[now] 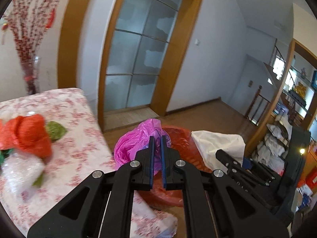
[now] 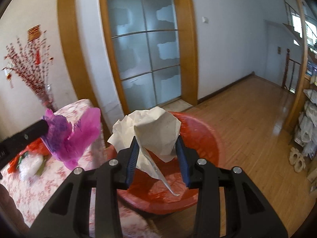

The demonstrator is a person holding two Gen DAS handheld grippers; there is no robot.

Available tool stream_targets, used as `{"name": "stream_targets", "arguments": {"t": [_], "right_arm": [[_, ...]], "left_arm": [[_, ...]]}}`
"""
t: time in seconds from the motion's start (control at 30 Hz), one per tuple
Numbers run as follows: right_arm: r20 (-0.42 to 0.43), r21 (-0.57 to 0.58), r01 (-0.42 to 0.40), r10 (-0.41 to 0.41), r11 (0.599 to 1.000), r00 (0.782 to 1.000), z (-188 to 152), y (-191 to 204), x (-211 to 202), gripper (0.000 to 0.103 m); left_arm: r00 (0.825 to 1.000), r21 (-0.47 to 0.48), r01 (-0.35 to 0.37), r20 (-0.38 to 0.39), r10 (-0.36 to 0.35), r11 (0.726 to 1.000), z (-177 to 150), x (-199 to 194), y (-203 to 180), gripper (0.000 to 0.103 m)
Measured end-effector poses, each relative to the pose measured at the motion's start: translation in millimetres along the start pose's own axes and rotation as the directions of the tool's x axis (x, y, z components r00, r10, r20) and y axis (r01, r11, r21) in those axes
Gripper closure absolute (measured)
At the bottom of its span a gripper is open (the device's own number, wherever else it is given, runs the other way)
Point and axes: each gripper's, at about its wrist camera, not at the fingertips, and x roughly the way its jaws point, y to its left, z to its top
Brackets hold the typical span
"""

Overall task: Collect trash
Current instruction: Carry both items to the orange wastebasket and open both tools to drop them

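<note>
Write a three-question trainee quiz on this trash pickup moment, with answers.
1. True or false: the left gripper is shut on a pink plastic bag.
2. What does the right gripper hold? A) a bottle B) crumpled white paper C) nothing
3. Fill in: below both grippers sits a red ____.

Key: 1 true; 2 B; 3 basin, beside the table with the floral tablecloth.

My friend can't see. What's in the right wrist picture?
The right tongs pinch a crumpled white paper over a red bin. To the left, the other tongs hold a pink plastic bag above a flowery table.
</note>
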Motion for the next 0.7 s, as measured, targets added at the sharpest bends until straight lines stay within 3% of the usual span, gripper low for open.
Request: {"name": "stream_targets", "arguments": {"t": [0.27, 0.7], "right_arm": [[-0.011, 0.039, 0.033, -0.033, 0.999, 0.999, 4.3, -25.1, 26.7, 0.066], [-0.025, 0.097, 0.047, -0.045, 0.994, 0.999, 8.6, -41.7, 57.8, 0.066]], "left_arm": [[0.996, 0.011, 0.064, -0.065, -0.063, 0.998, -4.9, 42.7, -14.3, 0.098], [0.983, 0.014, 0.133, -0.128, -0.130, 0.991, -11.6, 76.2, -29.8, 0.098]]}}
